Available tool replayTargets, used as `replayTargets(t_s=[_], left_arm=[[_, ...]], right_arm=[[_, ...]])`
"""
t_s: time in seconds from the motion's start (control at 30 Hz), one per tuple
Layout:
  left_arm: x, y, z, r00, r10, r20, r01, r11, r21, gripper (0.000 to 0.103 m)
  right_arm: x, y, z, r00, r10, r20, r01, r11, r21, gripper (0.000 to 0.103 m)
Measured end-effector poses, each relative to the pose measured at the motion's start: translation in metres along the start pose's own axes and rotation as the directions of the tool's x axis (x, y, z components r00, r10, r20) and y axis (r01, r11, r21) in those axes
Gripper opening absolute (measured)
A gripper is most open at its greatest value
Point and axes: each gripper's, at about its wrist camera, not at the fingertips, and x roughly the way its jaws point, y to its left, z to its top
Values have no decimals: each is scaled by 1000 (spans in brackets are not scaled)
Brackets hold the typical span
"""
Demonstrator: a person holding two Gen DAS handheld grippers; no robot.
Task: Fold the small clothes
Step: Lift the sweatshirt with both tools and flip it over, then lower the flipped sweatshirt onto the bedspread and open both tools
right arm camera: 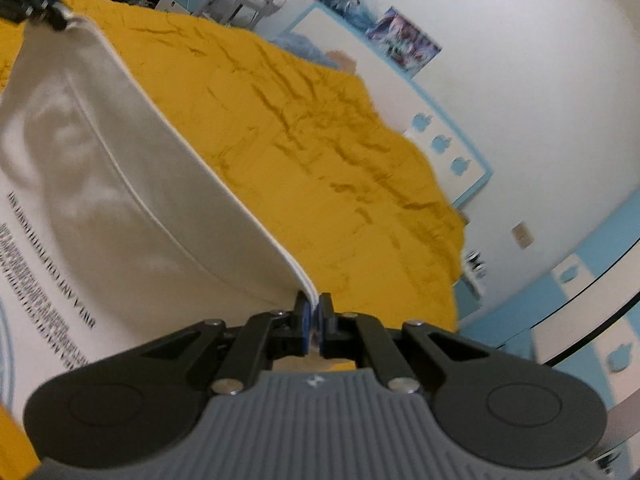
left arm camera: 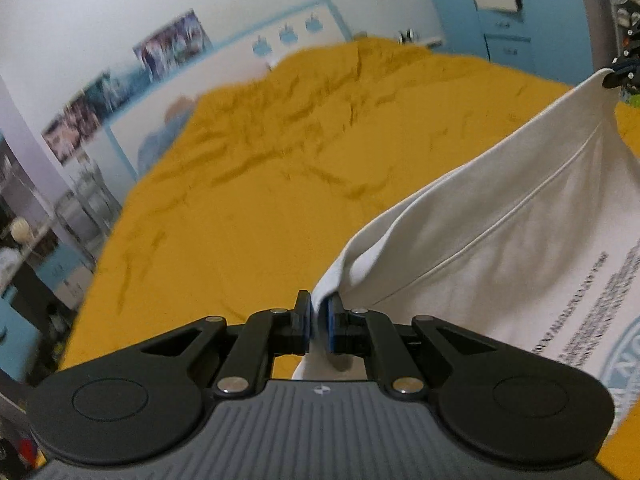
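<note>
From the left wrist view I see my left gripper (left arm camera: pixel 319 326) clenched on a bunched edge of the white shirt (left arm camera: pixel 500 232), the cloth pinched between the two blue-padded fingers (left arm camera: pixel 306 320) at the lower middle of the frame. The shirt stretches from there up to the upper right edge, where the right gripper (left arm camera: pixel 618 70) holds its other corner, so the fabric hangs taut between the two, lifted above the bed with the yellow bedspread (left arm camera: pixel 248 184). Grey printed lettering and part of a pale blue round emblem show on the shirt at the right side of the frame. In the right wrist view, the right gripper (right arm camera: pixel 315 326) is clamped tight on a thin folded hem of the shirt (right arm camera: pixel 120 184), which fills the left half of the picture and runs up to the upper left corner, where the left gripper (right arm camera: pixel 44 4) grips it. The rumpled bedspread (right arm camera: pixel 340 168) fills the middle, and posters (right arm camera: pixel 360 8) hang on the white wall (right arm camera: pixel 540 60) at the top.
</note>
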Motion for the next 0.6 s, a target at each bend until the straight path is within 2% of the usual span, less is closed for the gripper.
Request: replayTargets(t_s=[0.33, 0.43, 0.5, 0.57, 0.6], left_arm=[[77, -3, -33, 993, -53, -101, 47, 997, -62, 9], [86, -3, -35, 994, -39, -99, 30, 996, -86, 21], [92, 2, -35, 994, -39, -99, 28, 993, -110, 24], [92, 6, -38, 995, -41, -89, 30, 993, -118, 32], [91, 8, -39, 996, -34, -81, 25, 993, -118, 35]], right_arm=[[126, 35, -20, 992, 74, -104, -64, 994, 93, 0], [150, 39, -23, 991, 73, -109, -59, 991, 123, 0], [160, 42, -23, 993, 66, -102, -52, 990, 132, 2], [165, 44, -21, 994, 58, -96, -45, 991, 130, 13], [165, 45, -22, 994, 48, -99, -35, 991, 127, 14]])
